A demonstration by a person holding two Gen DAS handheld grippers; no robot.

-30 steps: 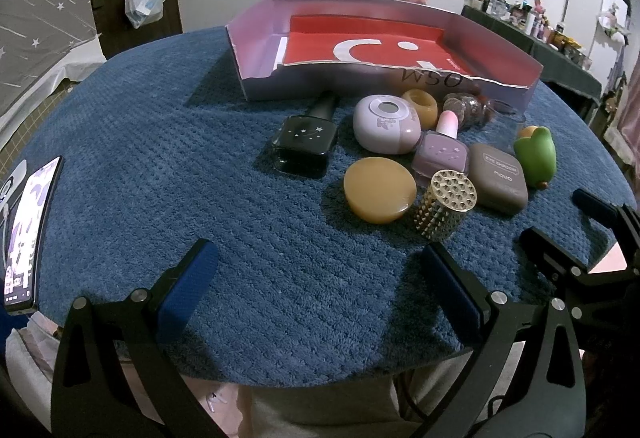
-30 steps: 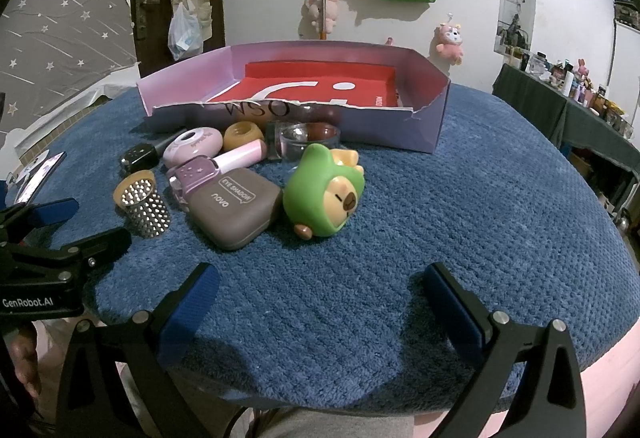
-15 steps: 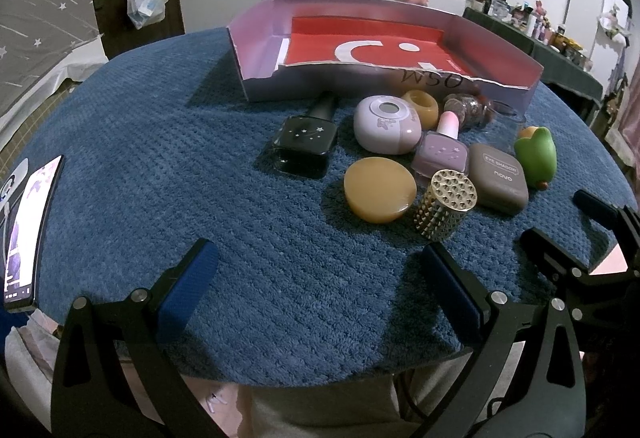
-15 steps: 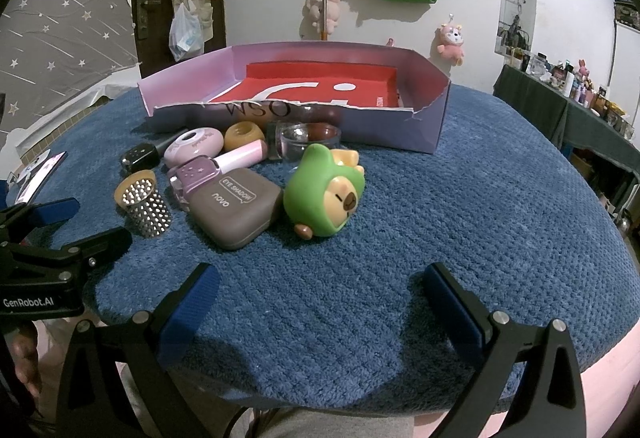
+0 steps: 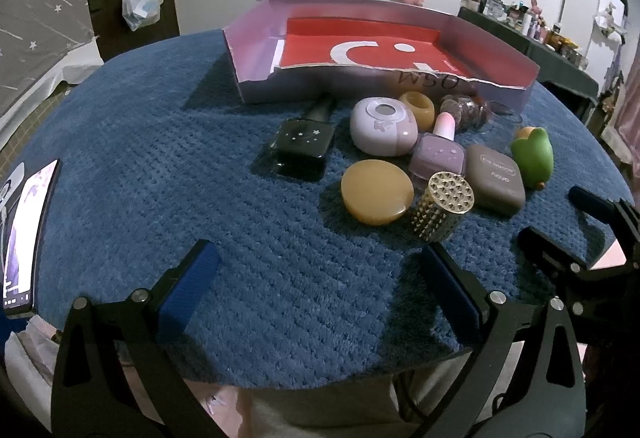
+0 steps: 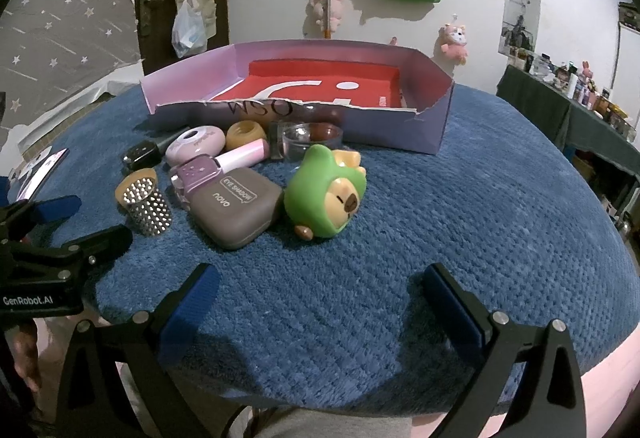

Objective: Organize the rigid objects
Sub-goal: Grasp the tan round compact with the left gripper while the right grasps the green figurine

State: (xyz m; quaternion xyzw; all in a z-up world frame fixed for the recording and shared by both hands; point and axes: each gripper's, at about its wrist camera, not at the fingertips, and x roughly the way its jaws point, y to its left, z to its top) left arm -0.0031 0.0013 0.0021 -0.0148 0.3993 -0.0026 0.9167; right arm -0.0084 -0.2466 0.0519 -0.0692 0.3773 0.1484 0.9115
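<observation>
Clutter is being shown gathered on the blue-covered worktop, just in front of an open-topped cardboard box with a red bottom. Nothing is being held inside the box. Nearest its front wall, a black bottle, a lilac round case, an amber ring and a clear glass dish are lying close together. In front of them a lilac bottle with a pink cap, an amber disc, a studded gold cup, a brown eye-shadow compact and a green toy figure are lying tightly grouped, several touching.

Both tools are being held low over the near edge of the worktop, apart from the items. The left gripper is being kept spread wide with nothing between its fingers, and the right gripper is likewise being held wide and empty. A phone is lying at the left edge.
</observation>
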